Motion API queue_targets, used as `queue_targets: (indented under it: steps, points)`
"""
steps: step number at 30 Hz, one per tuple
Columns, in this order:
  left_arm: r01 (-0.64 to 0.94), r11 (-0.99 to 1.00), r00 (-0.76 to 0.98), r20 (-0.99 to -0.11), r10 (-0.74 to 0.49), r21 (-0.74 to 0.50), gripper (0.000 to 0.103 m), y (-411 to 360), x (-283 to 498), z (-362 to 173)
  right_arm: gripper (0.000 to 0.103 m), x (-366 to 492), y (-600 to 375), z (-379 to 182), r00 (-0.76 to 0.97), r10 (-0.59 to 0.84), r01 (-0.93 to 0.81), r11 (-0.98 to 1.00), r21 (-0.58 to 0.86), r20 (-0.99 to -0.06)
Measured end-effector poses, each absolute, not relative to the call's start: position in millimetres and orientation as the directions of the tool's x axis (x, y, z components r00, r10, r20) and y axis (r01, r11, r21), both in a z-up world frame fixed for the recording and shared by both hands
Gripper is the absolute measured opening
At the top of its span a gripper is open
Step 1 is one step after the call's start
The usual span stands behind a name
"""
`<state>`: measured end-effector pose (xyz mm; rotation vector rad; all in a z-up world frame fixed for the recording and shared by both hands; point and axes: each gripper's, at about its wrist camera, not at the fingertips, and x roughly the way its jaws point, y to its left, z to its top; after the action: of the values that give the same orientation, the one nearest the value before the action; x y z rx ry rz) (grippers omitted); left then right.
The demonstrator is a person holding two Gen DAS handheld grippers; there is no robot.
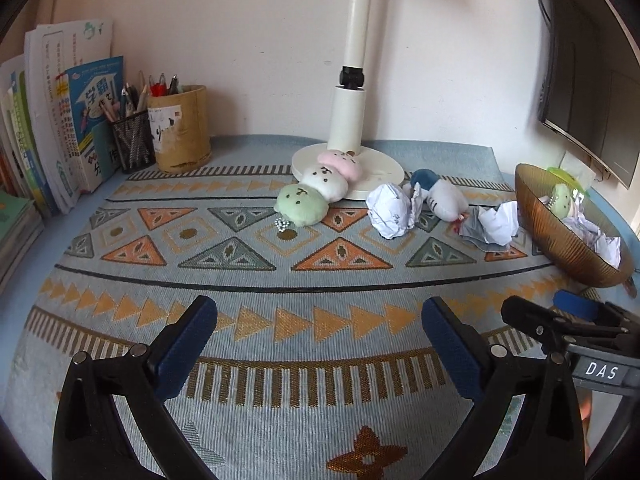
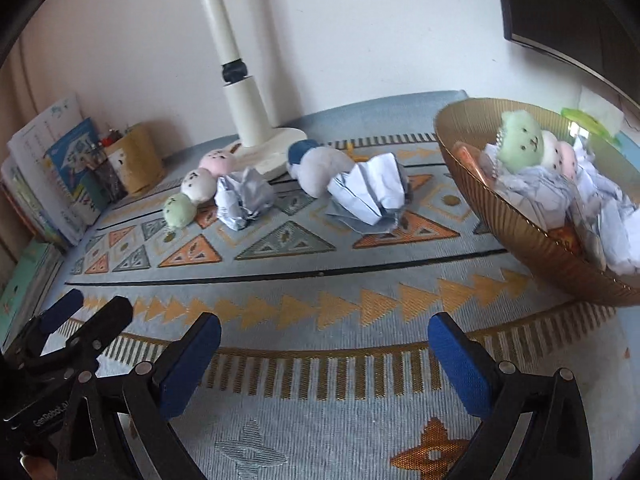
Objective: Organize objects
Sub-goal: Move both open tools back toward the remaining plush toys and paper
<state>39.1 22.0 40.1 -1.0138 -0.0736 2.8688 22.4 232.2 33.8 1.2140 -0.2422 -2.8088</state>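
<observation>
A plush chain of green, white and pink balls [image 1: 316, 192] [image 2: 196, 188] lies by the lamp base. Beside it sit a crumpled paper ball [image 1: 392, 210] [image 2: 244, 200], a grey-and-blue plush [image 1: 440, 196] [image 2: 320, 168] and more crumpled paper [image 1: 494, 224] [image 2: 372, 192]. The amber bowl [image 1: 560, 236] [image 2: 520, 224] on the right holds a second plush chain [image 2: 528, 144] and paper scraps. My left gripper [image 1: 320, 344] and right gripper [image 2: 324, 356] both stand open and empty over the patterned mat, well short of the objects. Each shows in the other's view, low at the side.
A white lamp [image 1: 352, 120] [image 2: 244, 100] stands at the back middle. Books [image 1: 60, 120], a mesh pen cup [image 1: 134, 144] and a tan holder [image 1: 182, 132] line the back left. A dark monitor [image 1: 588, 92] hangs at the right. The patterned mat [image 1: 280, 280] covers the desk.
</observation>
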Motion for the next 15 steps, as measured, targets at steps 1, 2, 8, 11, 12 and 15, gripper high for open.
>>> queue_targets:
  steps: [1,2,8,11,12,15]
  points:
    - [-0.070,-0.993,-0.769,-0.629,0.111,-0.089,0.102,19.7,37.6,39.2,0.103,20.6,232.1,31.8,-0.676,-0.121,-0.007,-0.985,0.170,-0.727]
    - [-0.064,-0.993,-0.765,-0.634,0.113,-0.099,0.102,17.7,36.3,38.4,0.103,18.5,231.4,28.9,-0.663,-0.118,-0.013,-0.986,0.169,-0.739]
    - [-0.047,-0.991,-0.764,-0.635,0.115,-0.122,0.102,12.8,36.0,37.7,0.103,18.6,222.7,27.3,-0.658,-0.133,0.027,-0.988,0.153,-0.741]
    - [-0.048,-0.992,-0.763,-0.637,0.112,-0.117,0.102,13.8,35.8,37.5,0.103,19.9,219.8,27.9,-0.662,-0.135,0.042,-0.989,0.144,-0.737]
    - [-0.048,-0.992,-0.763,-0.637,0.111,-0.114,0.102,14.4,35.7,37.5,0.103,19.7,218.8,27.6,-0.660,-0.136,0.045,-0.989,0.141,-0.739]
    - [-0.053,-0.992,-0.758,-0.642,0.113,-0.112,0.102,15.0,34.4,37.6,0.103,19.2,216.8,27.3,-0.660,-0.139,0.056,-0.989,0.137,-0.738]
